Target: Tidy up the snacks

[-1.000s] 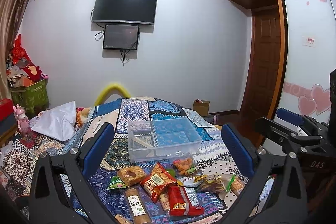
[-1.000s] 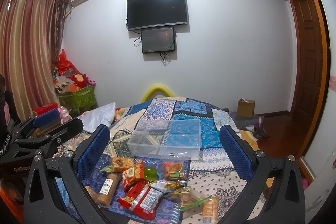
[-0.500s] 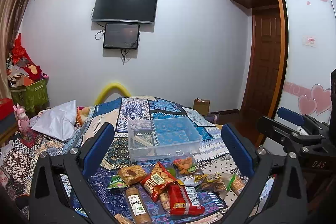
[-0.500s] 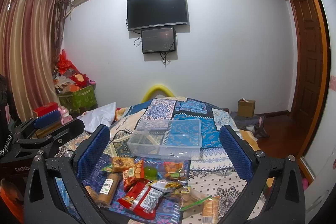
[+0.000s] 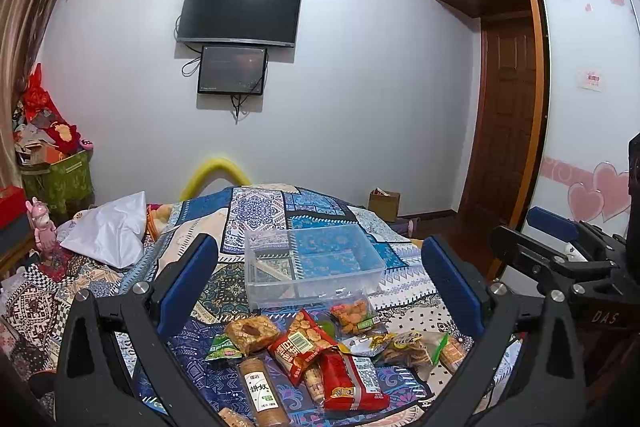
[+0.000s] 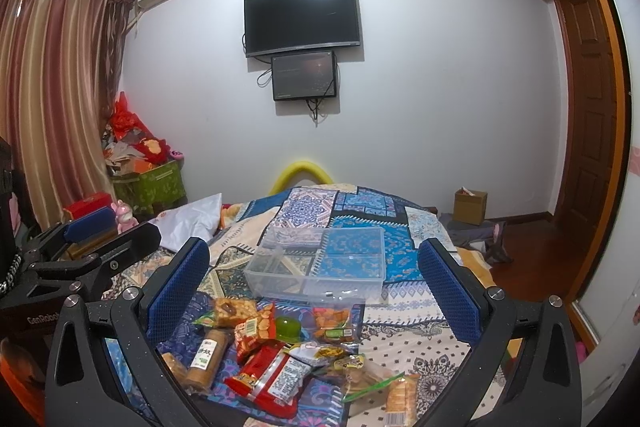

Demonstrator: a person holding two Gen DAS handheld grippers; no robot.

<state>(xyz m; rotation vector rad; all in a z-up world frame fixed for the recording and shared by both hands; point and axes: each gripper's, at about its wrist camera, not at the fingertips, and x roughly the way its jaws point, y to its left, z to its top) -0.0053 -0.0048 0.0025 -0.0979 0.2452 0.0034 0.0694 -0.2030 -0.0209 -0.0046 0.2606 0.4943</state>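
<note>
Several snack packets lie in a heap on a patterned bedspread: a red packet (image 5: pixel 347 379) (image 6: pixel 269 375), a brown biscuit roll (image 5: pixel 262 389) (image 6: pixel 208 349), a bag of orange crackers (image 5: pixel 352 311) (image 6: pixel 332 319) and a green jelly cup (image 6: pixel 289 327). Behind the heap stands a clear plastic box (image 5: pixel 312 269) (image 6: pixel 320 265) with dividers and no snacks inside. My left gripper (image 5: pixel 320 275) hangs open above the heap, nothing between its blue pads. My right gripper (image 6: pixel 316 279) is open too, over the same heap. Each gripper shows at the edge of the other's view.
The bed (image 5: pixel 260 211) fills the room's middle, with a white pillow (image 5: pixel 108 231) at its left. A green basket (image 5: pixel 60 183) of clutter stands by the curtain. A cardboard box (image 6: pixel 470 205) sits on the floor near a wooden door (image 5: pixel 508 115).
Both views have barely shifted; the left wrist view drifts very slightly. No snack has moved and neither gripper has taken hold of anything.
</note>
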